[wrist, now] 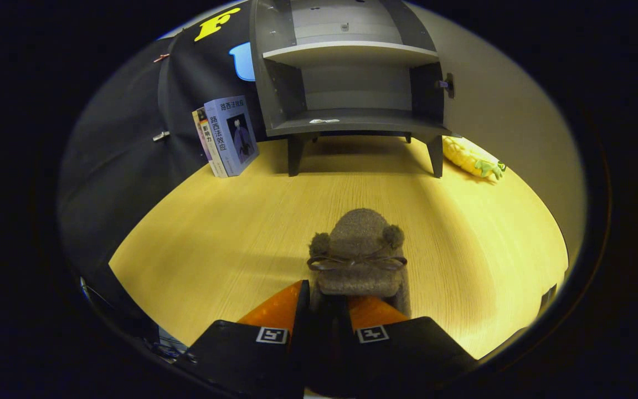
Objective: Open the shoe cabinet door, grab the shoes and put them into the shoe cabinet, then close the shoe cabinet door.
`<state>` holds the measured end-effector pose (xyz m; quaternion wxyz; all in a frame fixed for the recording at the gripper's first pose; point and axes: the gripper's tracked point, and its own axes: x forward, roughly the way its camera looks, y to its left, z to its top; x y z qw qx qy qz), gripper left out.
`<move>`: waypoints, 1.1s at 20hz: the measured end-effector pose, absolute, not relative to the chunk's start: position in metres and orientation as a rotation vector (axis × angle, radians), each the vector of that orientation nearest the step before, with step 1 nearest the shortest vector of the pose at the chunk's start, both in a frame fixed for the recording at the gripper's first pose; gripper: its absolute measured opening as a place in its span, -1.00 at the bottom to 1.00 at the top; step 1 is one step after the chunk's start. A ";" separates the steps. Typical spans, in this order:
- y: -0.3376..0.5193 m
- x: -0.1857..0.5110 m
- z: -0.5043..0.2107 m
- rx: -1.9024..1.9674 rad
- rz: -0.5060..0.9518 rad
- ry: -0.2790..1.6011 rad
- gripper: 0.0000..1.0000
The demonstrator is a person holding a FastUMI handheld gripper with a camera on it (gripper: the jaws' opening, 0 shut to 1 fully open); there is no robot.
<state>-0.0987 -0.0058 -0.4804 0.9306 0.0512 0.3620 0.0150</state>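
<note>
Wood tabletop (214,244): fingers (327,302) clamp shoe (359,255), cabinet (352,83) open beyond.

I see a brown fuzzy shoe (359,252), grey cabinet (352,72), pale wood-grain table (230,233), yellow plush (471,157) with green leaves, blue-covered books (229,136)

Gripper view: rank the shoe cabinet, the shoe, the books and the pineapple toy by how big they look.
1. shoe cabinet
2. shoe, clamped by the gripper; nearness inflates it
3. books, close to the shoe, unsure
4. pineapple toy
</note>
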 end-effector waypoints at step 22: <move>-0.024 -0.072 -0.383 0.156 0.075 0.643 -0.85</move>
